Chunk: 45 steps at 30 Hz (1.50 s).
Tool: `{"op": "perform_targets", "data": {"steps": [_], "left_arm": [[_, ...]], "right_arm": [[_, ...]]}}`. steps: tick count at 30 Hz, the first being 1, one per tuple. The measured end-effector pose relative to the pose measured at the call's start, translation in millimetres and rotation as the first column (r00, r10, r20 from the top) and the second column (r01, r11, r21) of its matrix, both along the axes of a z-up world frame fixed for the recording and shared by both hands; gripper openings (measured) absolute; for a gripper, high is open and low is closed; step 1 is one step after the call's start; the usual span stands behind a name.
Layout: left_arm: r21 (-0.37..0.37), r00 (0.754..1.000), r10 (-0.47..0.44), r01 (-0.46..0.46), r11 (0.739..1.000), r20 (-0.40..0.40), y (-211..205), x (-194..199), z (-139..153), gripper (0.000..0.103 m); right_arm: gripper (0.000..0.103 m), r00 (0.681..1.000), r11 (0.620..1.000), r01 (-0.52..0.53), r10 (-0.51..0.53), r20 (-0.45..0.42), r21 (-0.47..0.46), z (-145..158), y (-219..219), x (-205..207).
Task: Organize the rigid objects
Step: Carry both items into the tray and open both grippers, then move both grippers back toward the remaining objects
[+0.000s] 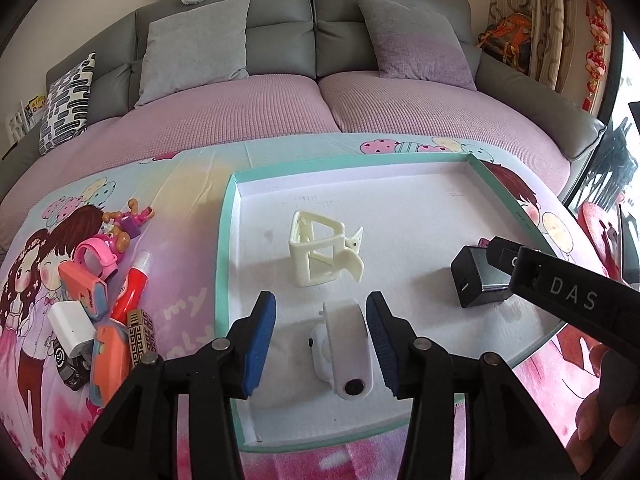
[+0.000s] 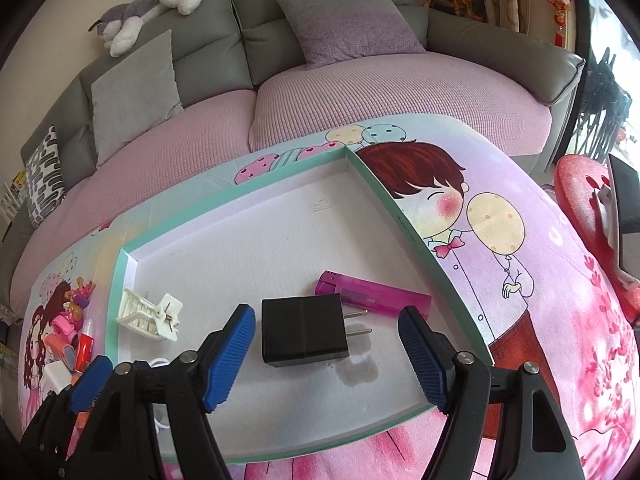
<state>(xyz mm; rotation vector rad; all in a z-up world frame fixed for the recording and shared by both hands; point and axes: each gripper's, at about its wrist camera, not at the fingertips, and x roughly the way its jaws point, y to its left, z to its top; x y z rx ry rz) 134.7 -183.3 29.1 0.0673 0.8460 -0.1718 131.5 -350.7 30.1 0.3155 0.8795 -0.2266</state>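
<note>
Ribbed blue pads, left gripper [image 1: 320, 340] spread around white clip [image 1: 344, 344], right gripper [image 2: 326, 354] spread over boxy black charger [image 2: 302, 330].

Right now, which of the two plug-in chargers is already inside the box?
The black charger, lying flat on the white floor of the green-rimmed box beside the purple lighter. The white charger sits outside, in the pile on the printed cloth.

I see a black plug adapter [image 2: 304, 330] with a magenta lighter [image 2: 374, 295] at its two o'clock, inside a teal-rimmed white tray [image 2: 230, 208].
</note>
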Motion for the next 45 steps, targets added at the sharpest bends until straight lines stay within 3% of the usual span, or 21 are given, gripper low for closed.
{"op": "perform_targets", "data": {"steps": [8,10,16,19,22,25,32,45], "left_arm": [[-0.048,0.992,0.073,-0.068,0.997,0.101,29,-7,33,0.066],[-0.055,0.987,0.11,-0.104,0.993,0.121,39,-7,38,0.082],[-0.058,0.965,0.218,-0.211,0.976,0.148,71,-3,42,0.089],[-0.05,0.951,0.276,-0.272,0.961,0.137,85,2,38,0.097],[-0.058,0.934,0.337,-0.333,0.941,0.121,102,4,33,0.097],[-0.075,0.91,0.4,-0.394,0.916,0.108,119,5,30,0.097],[-0.078,0.862,0.49,-0.483,0.872,0.131,149,1,29,0.1],[-0.072,0.813,0.574,-0.569,0.819,0.099,190,-4,27,0.1]], "right_arm": [[0.077,0.997,0.998,0.047,-0.044,0.06,-0.043,28,-12,-15],[0.077,0.996,0.997,0.061,-0.059,0.072,-0.038,31,-16,-18],[0.078,0.996,0.997,0.076,-0.075,0.051,-0.024,25,-21,-16],[0.088,0.996,0.996,0.082,-0.08,0.043,-0.027,22,-22,-15],[0.092,0.996,0.997,0.079,-0.078,0.04,-0.023,19,-21,-14],[0.103,0.997,0.997,0.071,-0.07,0.036,-0.022,16,-19,-11],[0.103,0.999,0.998,0.037,-0.035,0.036,-0.045,13,-3,-4],[0.103,0.992,0.992,-0.125,0.125,0.025,-0.018,7,53,16]]}}
